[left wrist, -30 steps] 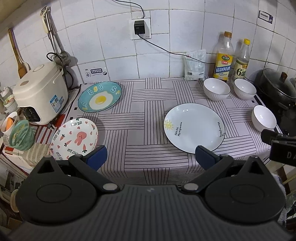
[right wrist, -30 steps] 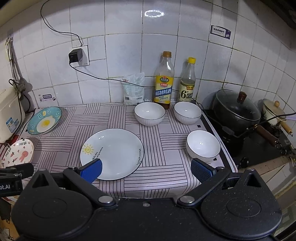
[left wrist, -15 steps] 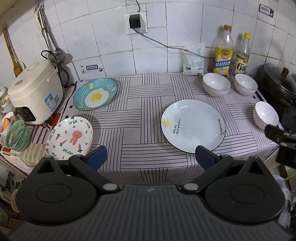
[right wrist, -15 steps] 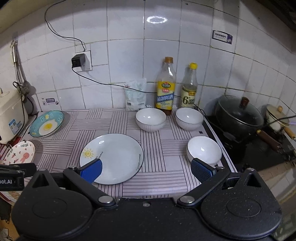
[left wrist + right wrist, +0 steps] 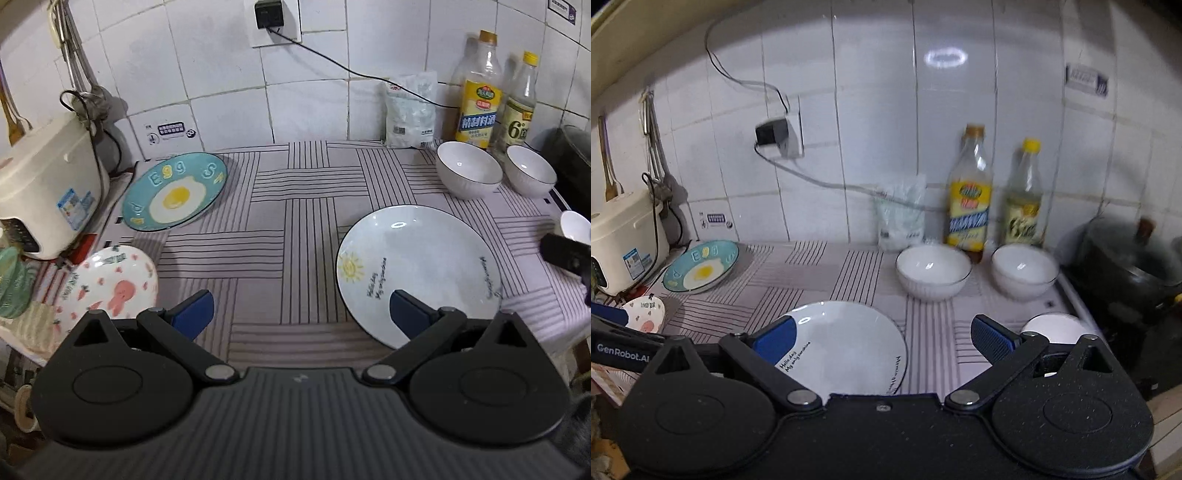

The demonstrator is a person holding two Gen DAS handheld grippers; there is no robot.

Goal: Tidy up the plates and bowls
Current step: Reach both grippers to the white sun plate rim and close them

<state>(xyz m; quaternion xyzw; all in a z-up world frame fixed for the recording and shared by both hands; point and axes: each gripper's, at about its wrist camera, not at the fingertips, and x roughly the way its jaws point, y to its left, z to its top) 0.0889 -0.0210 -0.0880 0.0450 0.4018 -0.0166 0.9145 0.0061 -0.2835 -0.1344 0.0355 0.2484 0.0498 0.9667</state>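
On the striped cloth lie a white sun plate [image 5: 417,266] [image 5: 846,343], a blue egg plate [image 5: 175,195] [image 5: 701,271] and a pink rabbit plate [image 5: 107,288] [image 5: 644,319]. Two white bowls [image 5: 467,173] [image 5: 530,179] stand at the back right, shown also in the right wrist view [image 5: 932,271] [image 5: 1023,271]. A third bowl [image 5: 574,227] [image 5: 1052,326] sits near the right edge. My left gripper [image 5: 301,314] is open and empty over the front edge, between the rabbit and sun plates. My right gripper [image 5: 882,338] is open and empty over the sun plate's near rim.
A rice cooker [image 5: 44,184] stands at the left. Two bottles [image 5: 478,96] [image 5: 521,107] and a white bag [image 5: 410,110] line the tiled wall. A black pot [image 5: 1134,258] sits on the stove at the right. A green object [image 5: 13,282] is at the far left.
Both grippers have moved forward and lower toward the counter, so the plates appear larger. The right wrist view has tilted up and is blurred. Both stay open.
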